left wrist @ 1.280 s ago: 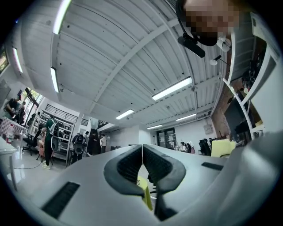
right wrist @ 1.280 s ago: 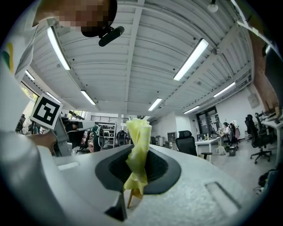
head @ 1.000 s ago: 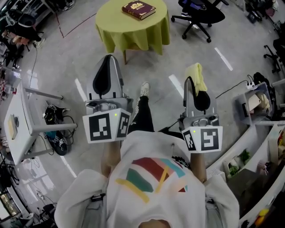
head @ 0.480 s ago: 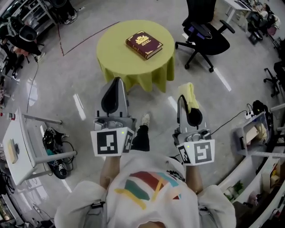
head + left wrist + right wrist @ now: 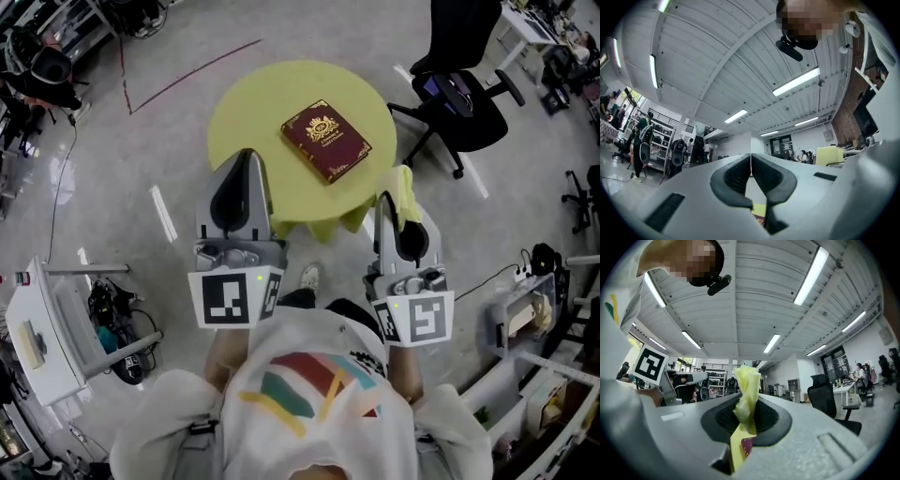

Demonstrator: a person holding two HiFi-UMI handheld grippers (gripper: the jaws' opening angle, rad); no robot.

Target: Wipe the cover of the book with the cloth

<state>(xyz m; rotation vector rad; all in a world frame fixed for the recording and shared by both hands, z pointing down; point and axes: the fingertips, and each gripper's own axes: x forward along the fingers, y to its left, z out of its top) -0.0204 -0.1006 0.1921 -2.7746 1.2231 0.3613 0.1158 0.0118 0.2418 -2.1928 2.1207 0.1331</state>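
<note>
A dark red book (image 5: 325,141) with gold print lies on a round table with a yellow-green cover (image 5: 253,112), ahead of both grippers in the head view. My right gripper (image 5: 397,192) is shut on a yellow cloth (image 5: 405,192), which sticks up from between the jaws (image 5: 748,390). It hovers at the table's near right edge. My left gripper (image 5: 241,164) is shut with nothing in it, its tips over the table's near left edge. In the left gripper view the pads (image 5: 751,176) meet along one line. A sliver of the book (image 5: 747,445) shows low between the right jaws.
A black office chair (image 5: 464,89) stands right of the table. A white desk (image 5: 42,323) with cables sits at the left, and shelves and bins (image 5: 525,309) line the right. Red tape (image 5: 178,75) marks the grey floor. My shoe (image 5: 307,277) is just short of the table.
Both grippers have travelled forward to the table; the table and book have come from the top of the view to just ahead of the tips. Jaws unchanged, the cloth still held.
</note>
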